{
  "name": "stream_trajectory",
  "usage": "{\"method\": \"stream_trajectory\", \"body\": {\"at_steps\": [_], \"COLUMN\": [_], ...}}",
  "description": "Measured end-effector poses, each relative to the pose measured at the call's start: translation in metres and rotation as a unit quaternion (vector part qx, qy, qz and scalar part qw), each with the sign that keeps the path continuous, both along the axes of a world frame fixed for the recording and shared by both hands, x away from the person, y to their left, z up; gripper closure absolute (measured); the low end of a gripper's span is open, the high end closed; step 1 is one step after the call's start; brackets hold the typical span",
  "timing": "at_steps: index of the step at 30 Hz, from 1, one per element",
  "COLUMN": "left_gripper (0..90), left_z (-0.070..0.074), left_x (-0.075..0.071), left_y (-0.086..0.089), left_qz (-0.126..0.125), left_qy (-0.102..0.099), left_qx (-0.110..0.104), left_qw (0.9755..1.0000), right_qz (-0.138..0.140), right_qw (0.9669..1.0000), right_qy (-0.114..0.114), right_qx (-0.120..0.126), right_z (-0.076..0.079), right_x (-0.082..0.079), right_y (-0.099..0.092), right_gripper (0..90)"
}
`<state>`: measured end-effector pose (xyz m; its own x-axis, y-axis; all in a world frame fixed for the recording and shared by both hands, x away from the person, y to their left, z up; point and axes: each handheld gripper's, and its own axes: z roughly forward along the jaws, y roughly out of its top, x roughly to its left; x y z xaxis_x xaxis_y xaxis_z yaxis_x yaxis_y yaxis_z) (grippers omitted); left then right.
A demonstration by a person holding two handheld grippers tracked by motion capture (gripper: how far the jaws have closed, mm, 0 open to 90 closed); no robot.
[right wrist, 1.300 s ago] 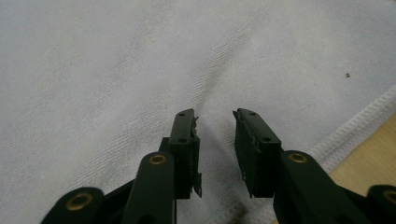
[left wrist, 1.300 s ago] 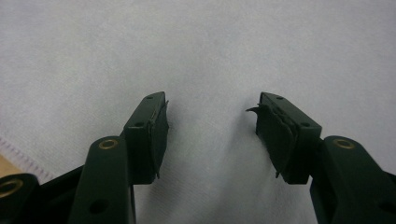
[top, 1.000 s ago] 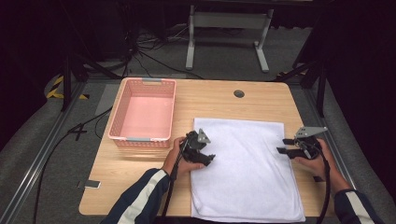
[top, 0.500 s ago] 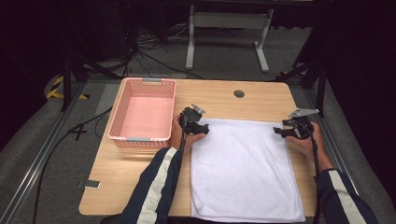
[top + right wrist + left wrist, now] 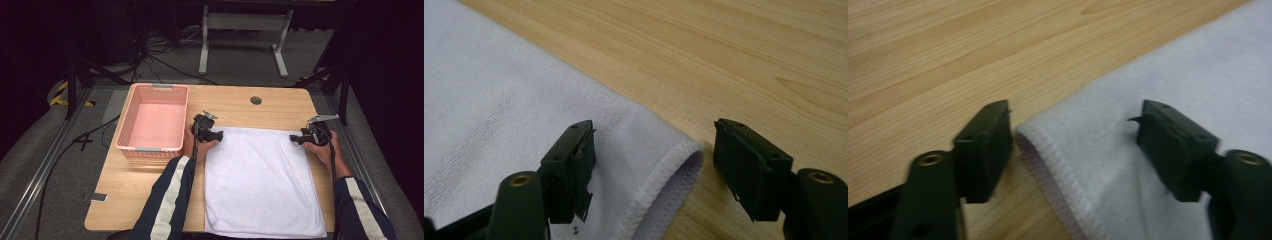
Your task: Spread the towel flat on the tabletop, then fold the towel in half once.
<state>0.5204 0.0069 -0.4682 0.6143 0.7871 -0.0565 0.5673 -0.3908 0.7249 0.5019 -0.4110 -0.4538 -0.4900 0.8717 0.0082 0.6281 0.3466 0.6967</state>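
Observation:
A white towel (image 5: 260,185) lies flat on the wooden table (image 5: 150,190). My left gripper (image 5: 220,135) is at the towel's far left corner. In the left gripper view the hemmed corner of the towel (image 5: 1198,65) sits between the jaws of the left gripper (image 5: 1075,112), which have just been closing but still stand apart. My right gripper (image 5: 295,137) is at the far right corner. In the right gripper view the folded corner of the towel (image 5: 484,90) lies between the jaws of the right gripper (image 5: 655,127), which have just been opening.
A pink plastic basket (image 5: 152,122) stands on the table left of the towel, close to my left hand. A round cable hole (image 5: 256,100) is near the table's far edge. A small flat object (image 5: 98,198) lies at the front left corner.
Both hands have moved away from the person along the towel's sides to its far corners. The left jaws have narrowed and the right jaws have widened.

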Motion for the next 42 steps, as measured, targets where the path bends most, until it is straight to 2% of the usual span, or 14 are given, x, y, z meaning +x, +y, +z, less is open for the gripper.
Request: {"method": "stream_trajectory", "body": {"at_steps": [2,4,6,10,15,19,20,21,23,25,29,33,39,42], "left_gripper": [55.3,69.2,75.5,78.0,79.0,79.2,79.2,79.1,79.2,79.2,79.2,79.2,79.2,79.1], "left_z": [0.002,0.002,0.002,0.003,0.005,0.009,0.013,0.016,0.026,0.038,0.060,0.070,0.076,0.075], "left_x": [-0.001,-0.002,-0.004,-0.004,-0.006,-0.010,-0.013,-0.015,-0.022,-0.031,-0.058,-0.083,-0.121,-0.135], "left_y": [-0.001,-0.001,-0.003,-0.004,-0.007,-0.007,-0.007,-0.007,-0.007,-0.007,-0.005,0.005,0.022,0.028], "left_qz": [-0.020,-0.029,-0.031,-0.031,-0.033,-0.038,-0.038,-0.044,-0.052,-0.066,-0.098,-0.131,-0.176,-0.197], "left_qy": [0.005,0.014,0.011,0.010,0.005,-0.008,-0.016,-0.023,-0.034,-0.053,-0.076,-0.092,-0.100,-0.106], "left_qx": [-0.006,-0.014,-0.017,-0.011,0.003,0.000,-0.011,-0.011,-0.032,-0.040,-0.045,-0.047,-0.062,-0.053], "left_qw": [0.9998,0.9994,0.9993,0.9994,0.9994,0.9992,0.9991,0.9987,0.9976,0.9956,0.9913,0.9860,0.9774,0.9733], "right_qz": [0.001,0.002,0.001,0.024,0.046,0.048,0.051,0.055,0.068,0.072,0.109,0.146,0.208,0.238], "right_qw": [1.0000,1.0000,1.0000,0.9997,0.9983,0.9984,0.9984,0.9982,0.9967,0.9960,0.9912,0.9845,0.9712,0.9640], "right_qy": [0.002,0.005,0.007,0.010,0.029,0.025,0.018,0.009,-0.013,-0.019,-0.048,-0.071,-0.088,-0.093], "right_qx": [-0.004,-0.007,-0.006,-0.004,0.021,0.017,0.013,0.021,0.041,0.051,0.059,0.067,0.075,0.072], "right_z": [0.001,0.001,0.002,0.003,0.005,0.006,0.007,0.010,0.020,0.025,0.042,0.057,0.070,0.072], "right_x": [0.000,0.001,0.001,0.000,-0.001,-0.003,-0.005,-0.008,-0.014,-0.018,-0.036,-0.063,-0.107,-0.124], "right_y": [0.000,0.000,0.001,0.003,0.004,0.006,0.006,0.006,0.004,0.004,0.004,0.004,0.000,0.001], "right_gripper": [32.9,33.0,36.0,53.0,76.9,80.8,81.6,81.9,82.0,82.0,82.1,82.0,82.0,81.9]}}
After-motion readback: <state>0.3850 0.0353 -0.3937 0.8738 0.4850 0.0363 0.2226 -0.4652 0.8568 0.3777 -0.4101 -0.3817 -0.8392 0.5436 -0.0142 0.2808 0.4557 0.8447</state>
